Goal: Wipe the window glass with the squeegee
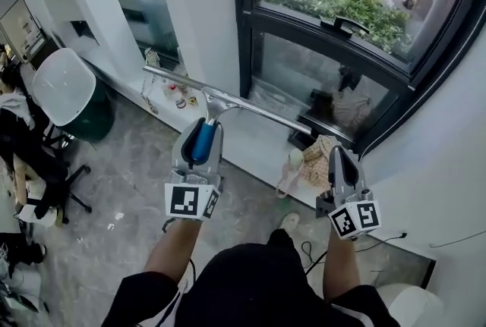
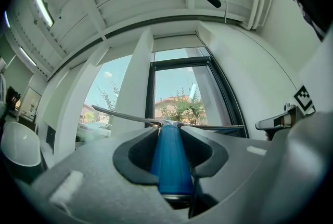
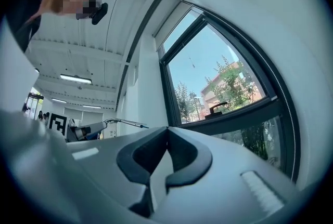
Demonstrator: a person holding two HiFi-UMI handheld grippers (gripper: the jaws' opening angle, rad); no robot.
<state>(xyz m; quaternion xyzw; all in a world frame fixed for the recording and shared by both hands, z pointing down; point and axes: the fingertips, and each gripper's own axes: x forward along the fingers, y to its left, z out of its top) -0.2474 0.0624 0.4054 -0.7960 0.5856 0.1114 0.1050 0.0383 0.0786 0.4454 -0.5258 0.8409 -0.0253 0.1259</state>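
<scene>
Left gripper view shows the left hand-held gripper (image 2: 169,130) closed on the squeegee (image 2: 171,166), whose blue handle is clamped between both jaws. In the head view the long metal blade (image 1: 258,110) is held crosswise in front of the white pillar (image 1: 205,7) and the lower window glass (image 1: 304,79); whether it touches the glass cannot be told. The right hand-held gripper (image 3: 166,130) is held near the blade's right end, its jaws pressed together with nothing between them. A white chair (image 1: 64,86) is seen on the floor (image 1: 137,189) at far left.
</scene>
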